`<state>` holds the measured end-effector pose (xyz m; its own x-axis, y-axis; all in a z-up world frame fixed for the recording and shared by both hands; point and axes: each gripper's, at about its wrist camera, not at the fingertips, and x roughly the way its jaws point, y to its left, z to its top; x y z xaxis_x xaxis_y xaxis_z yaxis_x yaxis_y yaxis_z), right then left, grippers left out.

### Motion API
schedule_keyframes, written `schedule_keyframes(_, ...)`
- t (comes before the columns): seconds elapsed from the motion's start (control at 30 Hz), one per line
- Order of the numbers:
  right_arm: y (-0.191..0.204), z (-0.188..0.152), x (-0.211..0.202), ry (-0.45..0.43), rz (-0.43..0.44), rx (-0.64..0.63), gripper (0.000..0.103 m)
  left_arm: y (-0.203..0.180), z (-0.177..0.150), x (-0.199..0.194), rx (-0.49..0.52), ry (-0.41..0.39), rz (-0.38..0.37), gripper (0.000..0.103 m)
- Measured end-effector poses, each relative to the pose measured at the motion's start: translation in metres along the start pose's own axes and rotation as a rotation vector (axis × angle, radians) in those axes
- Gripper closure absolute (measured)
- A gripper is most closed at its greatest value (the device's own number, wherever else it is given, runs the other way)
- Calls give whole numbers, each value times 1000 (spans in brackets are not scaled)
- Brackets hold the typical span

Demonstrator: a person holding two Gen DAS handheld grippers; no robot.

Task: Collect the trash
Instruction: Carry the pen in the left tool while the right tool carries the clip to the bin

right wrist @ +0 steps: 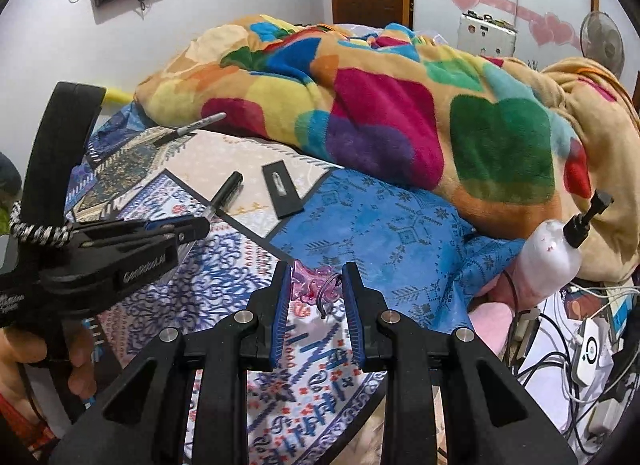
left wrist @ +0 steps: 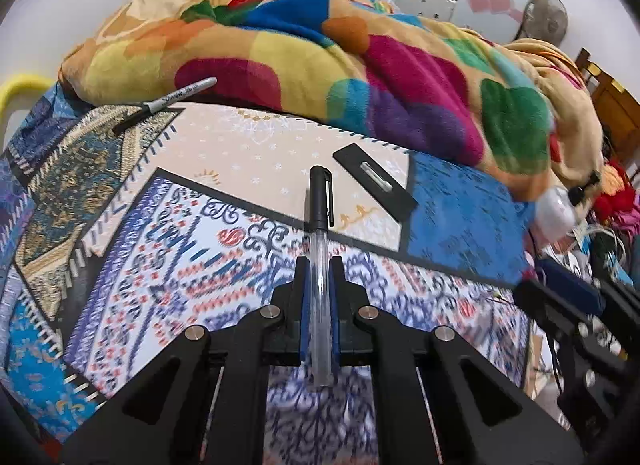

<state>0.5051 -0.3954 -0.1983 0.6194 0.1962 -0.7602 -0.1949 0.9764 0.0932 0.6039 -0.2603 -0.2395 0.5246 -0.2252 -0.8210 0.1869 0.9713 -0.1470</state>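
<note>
Left gripper clamped on pen; right gripper closed on pink bag.

Pen has a clear barrel nipped between the blue pads and a black cap pointing away over the patterned sheet. Right jaws stand narrow, with crumpled pink plastic pinched at their tips. Marker lies by the blanket; black card lies flat just beyond the pen cap, apart from it.

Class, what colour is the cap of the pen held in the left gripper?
Black; the pen has a clear barrel. Best seen in the left wrist view.
</note>
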Motion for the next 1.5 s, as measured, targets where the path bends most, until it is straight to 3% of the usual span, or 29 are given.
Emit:
schedule_keyframes(0.4, 42, 15, -56, -68, 15, -58, 79, 15, -16, -100, 23, -86, -9, 96)
schedule_keyframes(0.73, 97, 19, -105, -125, 57, -115, 79, 47, -48, -183, 34, -169, 47, 96)
schedule_keyframes(1.13, 175, 5, -145, -176, 106, -216, 79, 106, -112, -255, -42, -225, 94, 96)
schedule_keyframes(1.5, 266, -25, -143, -133, 227, -331, 79, 185, -183, -292, -142, -214, 181, 96)
